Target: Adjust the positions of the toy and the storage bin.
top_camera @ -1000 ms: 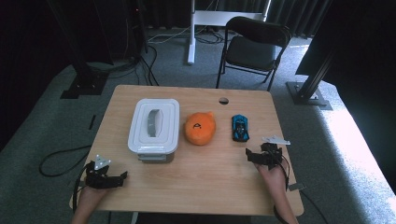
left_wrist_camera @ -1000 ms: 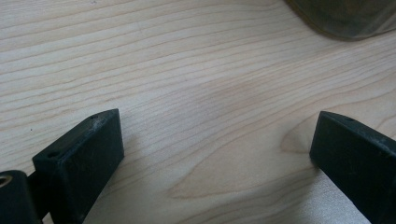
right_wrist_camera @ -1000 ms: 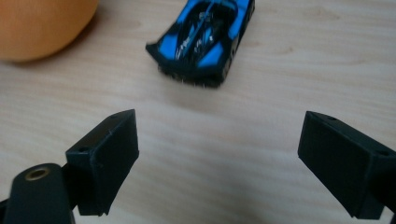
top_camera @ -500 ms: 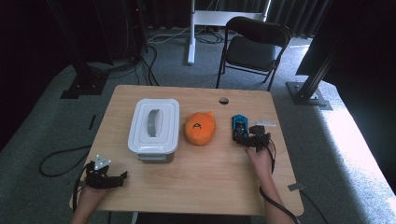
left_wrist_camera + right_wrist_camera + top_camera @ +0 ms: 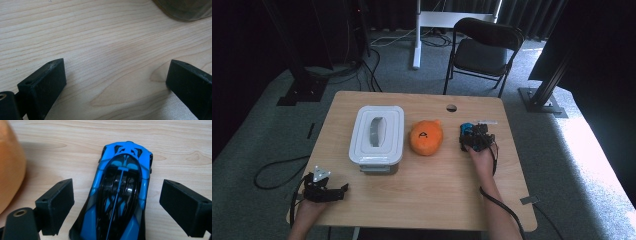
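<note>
A blue and black toy car (image 5: 120, 195) lies on the wooden table (image 5: 437, 200), lengthwise between the jaws of my right gripper (image 5: 117, 207). That gripper is open, with a jaw on each side of the car and a gap to both. From above, the right gripper (image 5: 473, 136) sits over the toy car (image 5: 466, 127) at the table's right. An orange soft toy (image 5: 427, 137) lies just left of it. My left gripper (image 5: 332, 192) rests open at the near left corner, its jaws (image 5: 117, 82) holding nothing over bare wood.
A white lidded plastic box (image 5: 377, 132) stands left of the orange toy, and its corner (image 5: 185, 10) shows in the left gripper view. A small hole (image 5: 451, 107) is near the table's far edge. A folding chair (image 5: 484, 50) stands beyond the table.
My right gripper has moved forward and left from the table's right edge to the blue toy car and now straddles it. The left gripper has stayed put.
</note>
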`<state>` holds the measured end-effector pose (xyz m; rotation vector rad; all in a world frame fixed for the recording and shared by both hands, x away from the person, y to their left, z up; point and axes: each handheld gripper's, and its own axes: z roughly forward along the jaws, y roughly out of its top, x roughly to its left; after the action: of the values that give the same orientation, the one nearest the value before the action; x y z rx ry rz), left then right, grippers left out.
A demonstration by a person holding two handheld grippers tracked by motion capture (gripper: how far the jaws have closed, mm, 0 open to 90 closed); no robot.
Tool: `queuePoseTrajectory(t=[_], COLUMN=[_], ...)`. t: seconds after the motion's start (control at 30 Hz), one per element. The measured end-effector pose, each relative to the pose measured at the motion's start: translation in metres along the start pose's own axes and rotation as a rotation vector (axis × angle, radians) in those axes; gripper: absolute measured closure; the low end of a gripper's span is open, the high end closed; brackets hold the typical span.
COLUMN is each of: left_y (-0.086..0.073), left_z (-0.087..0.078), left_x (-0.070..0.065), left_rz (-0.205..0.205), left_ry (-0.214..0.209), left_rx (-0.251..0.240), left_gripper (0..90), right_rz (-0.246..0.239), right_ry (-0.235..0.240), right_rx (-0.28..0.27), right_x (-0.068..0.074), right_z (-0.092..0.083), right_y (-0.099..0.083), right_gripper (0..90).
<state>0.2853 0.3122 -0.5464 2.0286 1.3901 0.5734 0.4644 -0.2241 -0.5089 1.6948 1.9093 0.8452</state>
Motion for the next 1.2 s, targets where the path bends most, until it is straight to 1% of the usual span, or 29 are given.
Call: queuePoseTrajectory(t=[0.03,0.1,0.17,0.23,0.3,0.4,0.43,0.5,0.53,0.57,0.67,0.7,0.73,0.83,0.93,0.97,1.0,1.03,1.13,1.2], left_y=[0.000,0.000,0.000,0.000,0.000,0.000,0.000,0.000,0.000,0.000,0.000,0.000,0.000,0.000,0.000,0.000,0.000,0.000,0.000,0.000], left_z=[0.000,0.000,0.000,0.000,0.000,0.000,0.000,0.000,0.000,0.000,0.000,0.000,0.000,0.000,0.000,0.000,0.000,0.000,0.000,0.000], left_x=[0.000,0.000,0.000,0.000,0.000,0.000,0.000,0.000,0.000,0.000,0.000,0.000,0.000,0.000,0.000,0.000,0.000,0.000,0.000,0.000], left_rz=[0.000,0.000,0.000,0.000,0.000,0.000,0.000,0.000,0.000,0.000,0.000,0.000,0.000,0.000,0.000,0.000,0.000,0.000,0.000,0.000], left_ry=[0.000,0.000,0.000,0.000,0.000,0.000,0.000,0.000,0.000,0.000,0.000,0.000,0.000,0.000,0.000,0.000,0.000,0.000,0.000,0.000], left_rx=[0.000,0.000,0.000,0.000,0.000,0.000,0.000,0.000,0.000,0.000,0.000,0.000,0.000,0.000,0.001,0.000,0.000,0.000,0.001,0.001], left_gripper=[3.2,3.2,3.2,3.2,3.2,3.2,3.2,3.2,3.2,3.2,3.2,3.2,3.2,3.2,3.2,3.2,3.2,3.2,3.2,3.2], right_rz=[-0.001,-0.003,0.004,-0.005,-0.014,0.015,0.025,0.022,0.025,0.021,0.010,0.013,0.023,0.028,0.012,0.011,0.001,-0.002,0.000,-0.005], right_ry=[-0.001,-0.020,-0.023,-0.032,-0.058,-0.058,-0.049,-0.052,-0.039,-0.040,-0.052,-0.056,-0.049,-0.052,-0.064,-0.067,-0.071,-0.073,-0.080,-0.076], right_rx=[0.001,0.004,0.009,0.016,0.027,0.041,0.049,0.057,0.055,0.060,0.062,0.077,0.075,0.086,0.095,0.096,0.096,0.092,0.085,0.086], right_x=[0.000,0.001,0.002,0.004,0.004,0.001,0.000,0.000,0.000,0.001,0.001,0.001,0.001,0.000,0.002,0.003,0.003,0.004,0.006,0.005], right_z=[0.001,0.005,0.009,0.013,0.017,0.022,0.024,0.027,0.028,0.029,0.031,0.034,0.034,0.037,0.038,0.038,0.039,0.038,0.038,0.037], right_y=[0.001,0.003,0.005,0.005,0.005,0.004,0.003,0.000,-0.001,-0.001,-0.002,-0.002,-0.002,-0.001,0.000,0.000,0.000,0.000,-0.001,-0.002], right_gripper=[11.6,11.6,11.6,11.7,12.3,12.7,12.6,13.2,13.3,13.3,14.2,15.0,15.9,16.1,16.3,16.4,17.1,19.7,20.4,20.6])
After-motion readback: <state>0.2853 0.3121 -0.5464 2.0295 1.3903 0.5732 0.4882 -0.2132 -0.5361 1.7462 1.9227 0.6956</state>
